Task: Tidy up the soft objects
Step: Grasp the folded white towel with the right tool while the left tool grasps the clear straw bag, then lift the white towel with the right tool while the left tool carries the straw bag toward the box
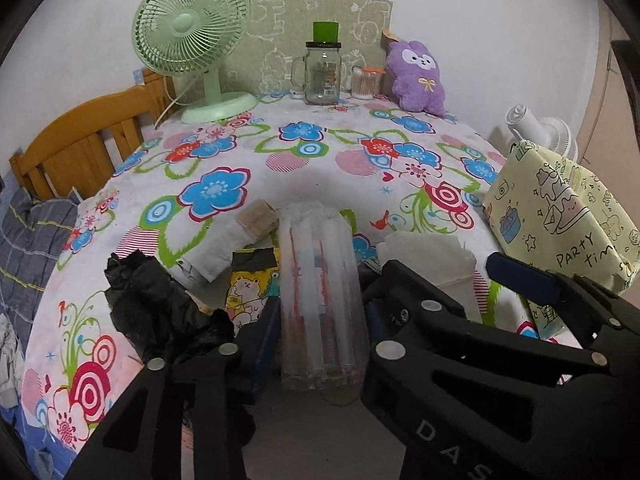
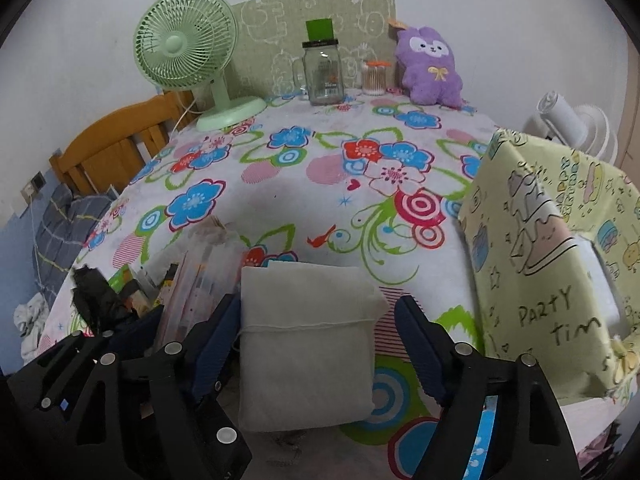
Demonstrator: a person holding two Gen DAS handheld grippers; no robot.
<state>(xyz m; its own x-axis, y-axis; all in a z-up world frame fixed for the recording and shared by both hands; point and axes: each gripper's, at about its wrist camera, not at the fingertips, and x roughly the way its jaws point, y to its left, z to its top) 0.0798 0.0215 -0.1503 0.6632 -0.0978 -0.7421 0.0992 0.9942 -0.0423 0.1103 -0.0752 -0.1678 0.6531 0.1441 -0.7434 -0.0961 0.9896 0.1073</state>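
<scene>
the left gripper (image 1: pixel 322 320) has its fingers pressed against both sides of a clear plastic sleeve (image 1: pixel 320 292) of what look like tubes, holding it upright just above the flowered cloth (image 1: pixel 248 148). a crumpled black bag (image 1: pixel 160 300) sits just off its left finger, and ahead of that finger lie a white pouch (image 1: pixel 224 240) with a tan strap and a yellow cartoon packet (image 1: pixel 250 288).

the right gripper (image 2: pixel 320 340) stands wide, one finger on each side of a flat white padded pillow (image 2: pixel 308 340) lying on the cloth; the left finger looks to be touching the pillow's edge, the right finger is apart from it. close on its right stands a pale yellow "party time" bag (image 2: pixel 552 264).

far ahead of both tools, along the wall, are a green fan (image 2: pixel 188 52), a glass jar mug (image 2: pixel 322 74), a cotton swab tub (image 2: pixel 376 78) and a purple plush (image 2: pixel 430 68). the wooden headboard (image 1: pixel 80 140) shows off to the left.
</scene>
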